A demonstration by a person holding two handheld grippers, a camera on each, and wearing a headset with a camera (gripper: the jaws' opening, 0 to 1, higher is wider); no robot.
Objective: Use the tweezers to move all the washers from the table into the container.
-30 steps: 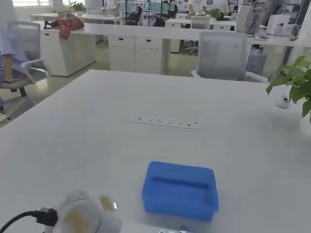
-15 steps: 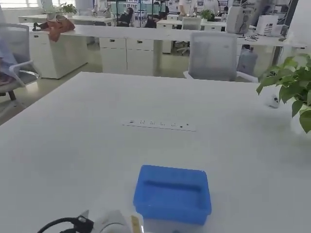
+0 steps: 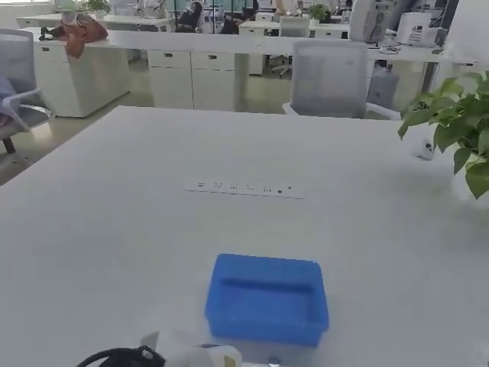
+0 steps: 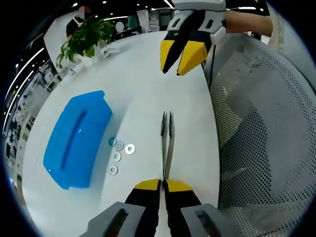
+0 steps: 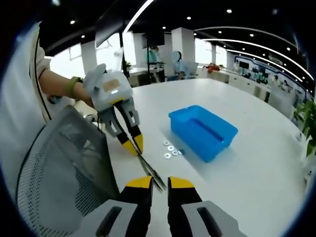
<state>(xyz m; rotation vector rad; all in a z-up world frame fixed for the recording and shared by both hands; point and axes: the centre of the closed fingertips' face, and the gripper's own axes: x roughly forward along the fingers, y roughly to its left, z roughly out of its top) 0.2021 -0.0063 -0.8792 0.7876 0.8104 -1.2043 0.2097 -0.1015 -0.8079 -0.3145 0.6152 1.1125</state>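
Setting: white office counter (image 3: 114, 229), rows of desks behind it, a potted plant (image 3: 451, 130) at its far corner.
Container: blue, open-topped container (image 4: 76, 138) standing on the counter.
Washers: a small cluster of washers (image 4: 120, 154) lies on the counter just beside the container's long wall.
Tweezers: the tweezers (image 4: 167, 140) point forward, near the washers but apart from them.
Left gripper: the left gripper (image 4: 162, 185) has its jaws clamped on the tweezers' rear end.
Right gripper: the right gripper (image 4: 173, 73) hangs just beyond the tweezers' tips, jaws a narrow gap apart, holding nothing.
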